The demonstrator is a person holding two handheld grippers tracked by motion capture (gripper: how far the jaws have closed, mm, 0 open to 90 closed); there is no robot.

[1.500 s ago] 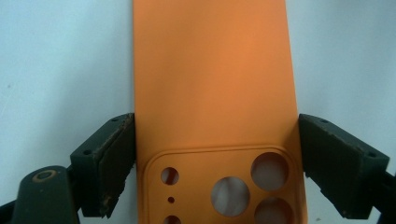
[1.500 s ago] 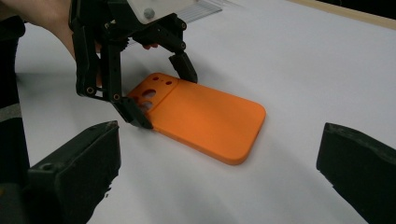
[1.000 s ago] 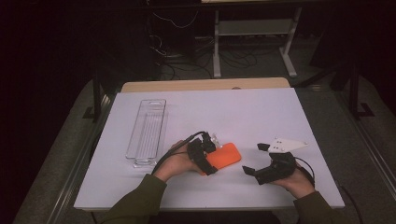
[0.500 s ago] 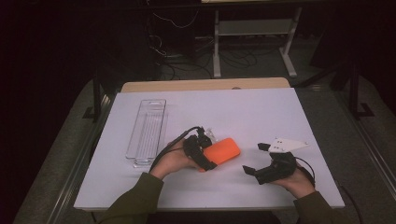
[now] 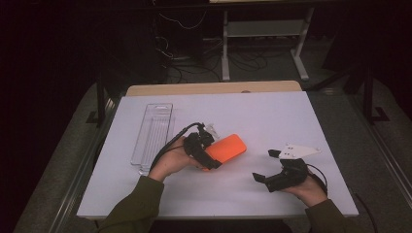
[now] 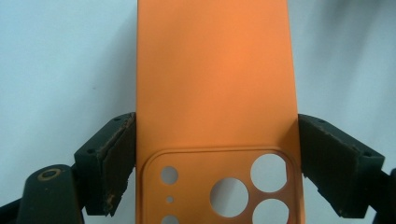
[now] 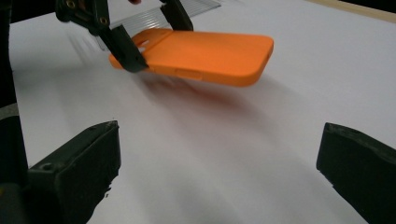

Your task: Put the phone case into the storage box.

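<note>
An orange phone case (image 5: pixel 227 147) with round camera cutouts (image 6: pixel 233 196) is held off the white table cover (image 5: pixel 272 121), its shadow lying beneath it (image 7: pixel 205 93). My left gripper (image 5: pixel 211 153) is shut on the case's camera end, one black pad against each long side (image 6: pixel 114 158). In the right gripper view the case (image 7: pixel 210 51) hangs nearly level, with the left gripper (image 7: pixel 126 46) clamped on its left end. My right gripper (image 5: pixel 266 165) stands open near the front right of the table, pointing at the case, with nothing between its jaws (image 7: pixel 219 163).
A clear plastic tray (image 5: pixel 153 132) lies lengthwise at the left of the cover, beside the left hand. A wooden table edge (image 5: pixel 214 89) shows behind the cover. Cables and a metal stand (image 5: pixel 262 34) sit on the dark floor beyond.
The left gripper has lifted the orange case off the table and carried it a little farther away. The right gripper has stayed in place, open.
</note>
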